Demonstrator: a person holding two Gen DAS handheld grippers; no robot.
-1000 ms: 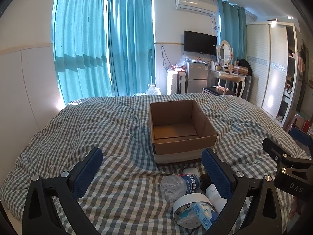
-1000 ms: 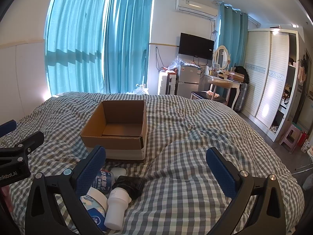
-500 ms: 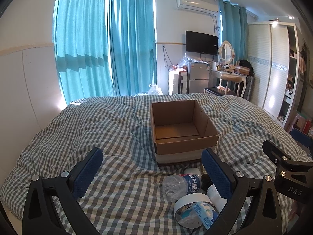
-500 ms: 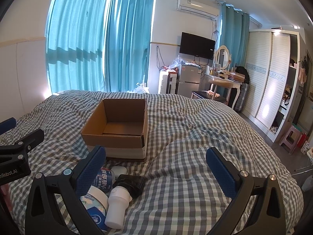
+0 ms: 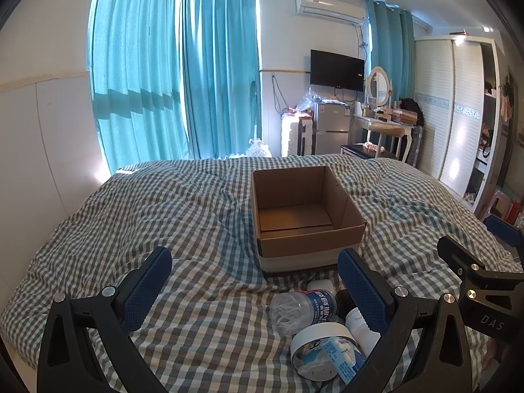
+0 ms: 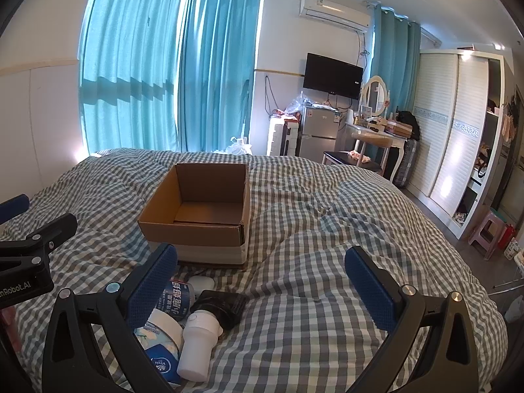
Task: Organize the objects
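An open, empty cardboard box [image 5: 304, 216] stands on the checked bed cover; it also shows in the right wrist view [image 6: 199, 209]. In front of it lies a pile: a clear plastic bottle [image 5: 303, 308], a roll of white tape [image 5: 319, 347], a white cylinder [image 6: 198, 344], a black object [image 6: 222, 304] and a small white case [image 6: 201, 283]. My left gripper [image 5: 255, 288] is open and empty, with the pile by its right finger. My right gripper [image 6: 258, 281] is open and empty, with the pile by its left finger.
The bed cover [image 6: 311, 229] spreads wide around the box. Teal curtains [image 5: 173, 91] hang behind. A small fridge [image 5: 330, 131], a dressing table [image 5: 383, 124] and a white wardrobe [image 5: 458, 108] stand at the back right. A pink stool [image 6: 488, 229] is on the floor at right.
Both views have risen slightly, so the box sits a little lower and farther. The objects have not moved and both grippers stay open.
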